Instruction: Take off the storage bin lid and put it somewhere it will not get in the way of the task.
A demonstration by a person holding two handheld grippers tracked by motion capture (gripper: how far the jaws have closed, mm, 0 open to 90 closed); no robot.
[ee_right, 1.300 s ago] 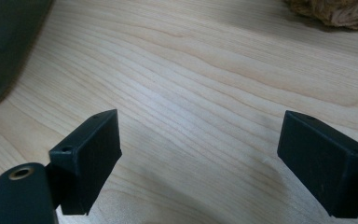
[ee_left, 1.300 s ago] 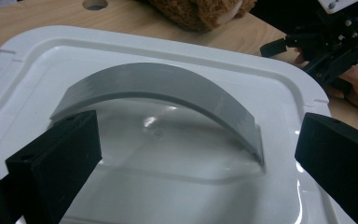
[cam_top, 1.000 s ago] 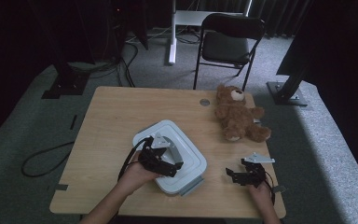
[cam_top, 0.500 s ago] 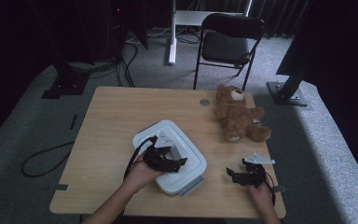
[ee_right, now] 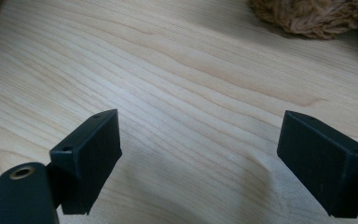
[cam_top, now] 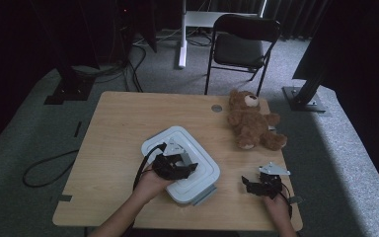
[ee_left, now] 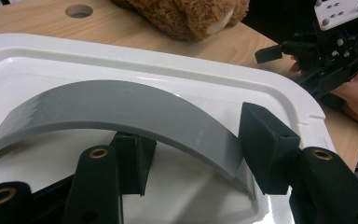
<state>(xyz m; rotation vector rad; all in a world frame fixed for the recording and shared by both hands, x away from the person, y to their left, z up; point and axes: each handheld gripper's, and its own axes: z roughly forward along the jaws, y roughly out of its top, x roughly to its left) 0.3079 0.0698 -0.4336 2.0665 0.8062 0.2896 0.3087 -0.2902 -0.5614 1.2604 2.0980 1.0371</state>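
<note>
My left gripper [cam_top: 180, 165] sits over the white box [cam_top: 203, 170] near the front middle of the table [cam_top: 113, 128]. Its jaws have just been closing around the grey handle [ee_left: 121, 105] on the lid. In the left gripper view one pad is tucked under the arch and the other stands just at the handle's outer edge; I cannot tell whether both pads press yet, so I count it as straddled, not clamped.

My right gripper [cam_top: 257, 185] rests low over bare wood near the front right corner, well apart from the box. Jaws wide apart, nothing between them.

Around:
- Teddy bear [cam_top: 251, 123] lies at the far right of the table, apart from the box and beyond my right gripper. Its fur edges into both gripper views.
- A round cable hole [cam_top: 216, 108] in the tabletop, just left of the bear's head.
- A dark folding chair [cam_top: 242, 47] stands beyond the table's far edge.
- Nothing lies between the left gripper and the handle; cable trails back from it over the box's near-left corner.

Materials and shapes:
- Box: glossy white plastic, rounded corners, stepped rim, recessed lid centre.
- Handle: matte grey, flat band bent into a shallow arch.
- Table: pale wood, clear grain.
- Bear: brown shaggy plush, lighter muzzle.
</note>
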